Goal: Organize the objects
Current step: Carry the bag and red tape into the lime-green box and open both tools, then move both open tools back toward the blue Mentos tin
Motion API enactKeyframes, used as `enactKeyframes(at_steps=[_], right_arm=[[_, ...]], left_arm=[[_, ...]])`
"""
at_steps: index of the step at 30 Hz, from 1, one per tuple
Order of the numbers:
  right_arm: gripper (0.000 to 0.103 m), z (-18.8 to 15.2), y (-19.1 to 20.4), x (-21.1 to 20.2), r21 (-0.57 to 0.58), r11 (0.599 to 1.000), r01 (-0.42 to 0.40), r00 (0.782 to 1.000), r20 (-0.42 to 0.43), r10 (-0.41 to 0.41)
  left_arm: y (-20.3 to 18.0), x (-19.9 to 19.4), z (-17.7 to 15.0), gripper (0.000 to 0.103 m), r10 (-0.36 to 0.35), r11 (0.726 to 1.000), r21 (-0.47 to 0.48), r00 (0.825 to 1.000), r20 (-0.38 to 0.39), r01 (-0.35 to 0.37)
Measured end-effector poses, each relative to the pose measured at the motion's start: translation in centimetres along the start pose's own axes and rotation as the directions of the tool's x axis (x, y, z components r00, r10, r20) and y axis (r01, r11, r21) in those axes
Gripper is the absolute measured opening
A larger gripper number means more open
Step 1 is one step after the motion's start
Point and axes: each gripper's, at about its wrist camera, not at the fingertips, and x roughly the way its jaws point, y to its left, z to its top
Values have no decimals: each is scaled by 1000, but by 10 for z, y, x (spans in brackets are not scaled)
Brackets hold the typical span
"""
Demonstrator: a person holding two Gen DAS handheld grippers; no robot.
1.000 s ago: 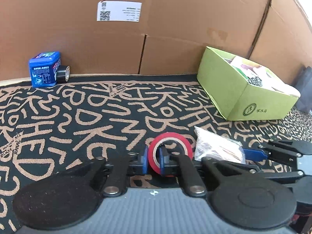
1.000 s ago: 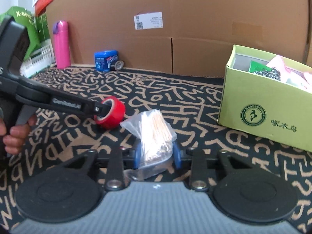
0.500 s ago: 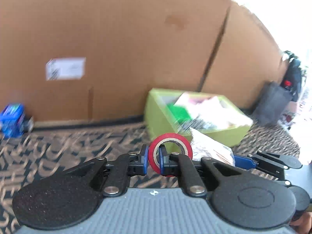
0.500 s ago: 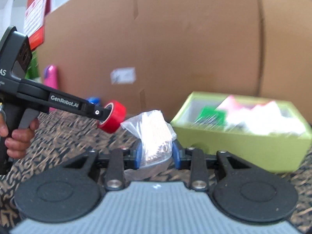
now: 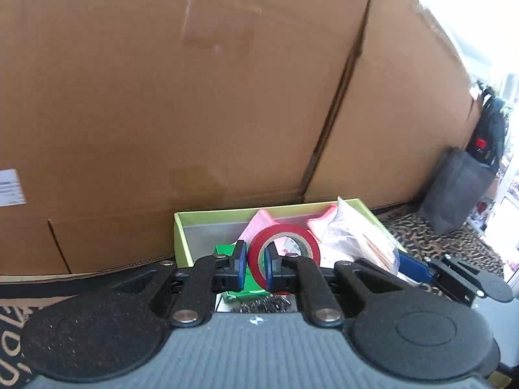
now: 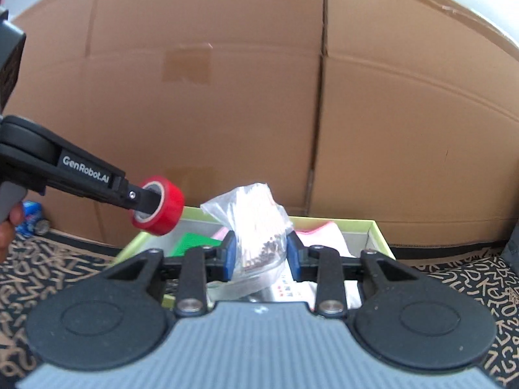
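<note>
On my far left, past the left tongs [image 5: 253, 267], a white shipping label [image 5: 11, 188] sticks to the cardboard wall [image 5: 194, 97]; its print is too small for me to read. The side of those tongs reads "GenRobot.AI" in white in my right view. They are clenched on a red tape roll [image 5: 283, 254], one pad through its pale core, the other on its glossy outer band, the roll upright on edge. To its right, my right tongs [image 6: 258, 256] grip a clear plastic bag [image 6: 256, 223] of thin pale sticks with dark tips. Both loads hang just above the open lime-green box [image 6: 378, 230], which holds a green packet [image 6: 191, 243] and pink paper [image 5: 259, 223]. The bench [image 6: 470, 278] wears a black cloth scrawled with tan letters.
</note>
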Motion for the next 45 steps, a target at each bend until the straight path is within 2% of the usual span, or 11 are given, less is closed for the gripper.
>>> enactKeyframes(at_steps=[2, 4, 5, 6, 7, 8, 12, 22, 31, 39, 45], right_arm=[[32, -3, -4, 16, 13, 1000, -2, 1000, -13, 2], [41, -7, -3, 30, 8, 1000, -18, 999, -31, 18], [47, -13, -6, 34, -8, 999, -33, 998, -50, 33], [59, -16, -5, 40, -29, 999, -40, 997, -70, 37], [69, -20, -4, 42, -49, 998, -35, 997, -73, 31], [72, -25, -1, 41, -69, 997, -27, 998, -65, 23], [103, -39, -1, 23, -61, 998, -5, 1000, -11, 4], [103, -47, -5, -21, 36, 999, -12, 999, 37, 10], [103, -41, 11, -55, 84, 996, -33, 997, 71, 27], [103, -39, 52, -71, 43, 991, -123, 991, 59, 120], [103, -52, 103, -65, 7, 972, -236, 971, -37, 236]], left_arm=[[1, 12, 2, 10, 4, 1000, 1, 1000, -4, -4], [1, 19, 2, 15, -2, 1000, 5, 1000, 5, 2], [3, 21, 0, 28, -1, 1000, 10, 1000, 11, 1], [5, 23, -2, 39, 5, 1000, 14, 1000, 5, -5], [5, 25, -4, 67, 20, 1000, 12, 1000, -1, -20], [6, 23, -7, 83, 44, 999, 5, 999, 9, -44], [8, 11, -20, 84, 97, 995, 19, 994, 45, -98], [7, -28, -40, 85, 174, 985, -16, 985, 20, -173], [-1, -66, -48, 85, 218, 976, 26, 976, 28, -218], [17, -102, -69, 85, 196, 981, 4, 980, 44, -196], [57, -132, -109, 85, 247, 968, -53, 969, 28, -245]])
